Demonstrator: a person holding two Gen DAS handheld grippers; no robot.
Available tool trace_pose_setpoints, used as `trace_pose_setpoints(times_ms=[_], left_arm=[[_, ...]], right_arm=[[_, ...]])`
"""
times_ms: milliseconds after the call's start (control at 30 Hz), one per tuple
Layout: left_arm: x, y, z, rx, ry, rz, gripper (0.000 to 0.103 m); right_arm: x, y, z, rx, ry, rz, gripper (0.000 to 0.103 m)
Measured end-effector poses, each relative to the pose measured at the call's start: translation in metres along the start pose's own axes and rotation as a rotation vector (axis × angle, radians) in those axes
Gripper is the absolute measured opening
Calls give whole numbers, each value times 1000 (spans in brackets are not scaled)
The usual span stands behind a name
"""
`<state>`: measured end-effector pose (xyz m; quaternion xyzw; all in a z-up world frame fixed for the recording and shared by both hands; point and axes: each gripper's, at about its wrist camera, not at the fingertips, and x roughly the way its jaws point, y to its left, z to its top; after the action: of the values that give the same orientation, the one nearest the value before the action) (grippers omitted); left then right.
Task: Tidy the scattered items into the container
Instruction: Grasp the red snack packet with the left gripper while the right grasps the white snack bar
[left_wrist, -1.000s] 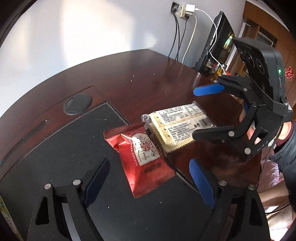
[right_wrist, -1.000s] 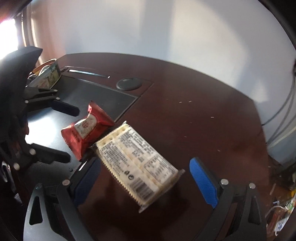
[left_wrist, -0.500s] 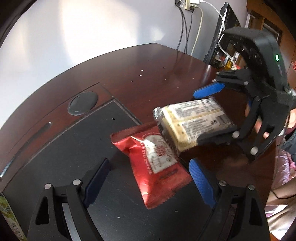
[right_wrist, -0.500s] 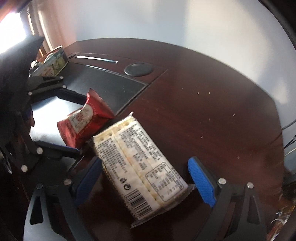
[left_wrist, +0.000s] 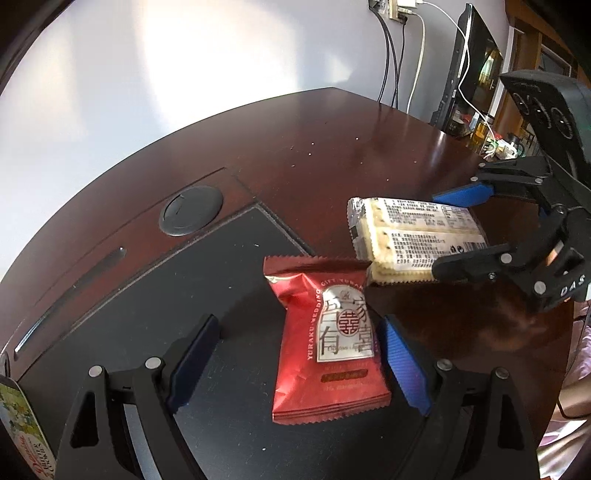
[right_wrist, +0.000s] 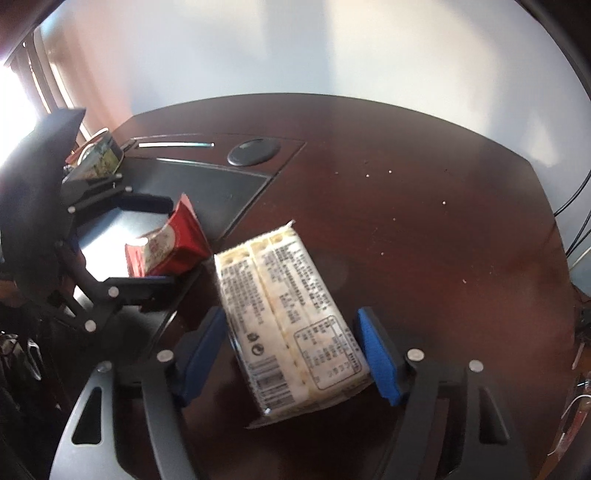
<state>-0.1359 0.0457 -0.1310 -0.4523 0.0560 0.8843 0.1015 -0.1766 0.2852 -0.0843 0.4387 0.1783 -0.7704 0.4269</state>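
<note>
Right gripper (right_wrist: 291, 354) closing around cracker pack (right_wrist: 284, 314); tin (right_wrist: 99, 158) visible.

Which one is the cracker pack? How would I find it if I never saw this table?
Look at the dark wooden desk, then its black mat. Just off the mat's edge lies the cracker pack, between the closing fingers of the right tool. It is long, pale and covered in tiny print, unlike the red snack packet beside it.

Glossy dark wood desk (left_wrist: 332, 140), matt black inlay pad (left_wrist: 177, 295), shiny red foil packet (left_wrist: 325, 343), clear-wrapped crackers (right_wrist: 288, 317).
</note>
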Motion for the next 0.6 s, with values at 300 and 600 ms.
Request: trace_pose_setpoints(times_ms=[300,600], left_arm=[[-9,7,0,-10,-41,-37,49],[-23,11,-4,6,-79,-60,42]], right_arm=[[-7,6,-7,107,-41,5,57],[-15,12,-12,221,-112,26,29]])
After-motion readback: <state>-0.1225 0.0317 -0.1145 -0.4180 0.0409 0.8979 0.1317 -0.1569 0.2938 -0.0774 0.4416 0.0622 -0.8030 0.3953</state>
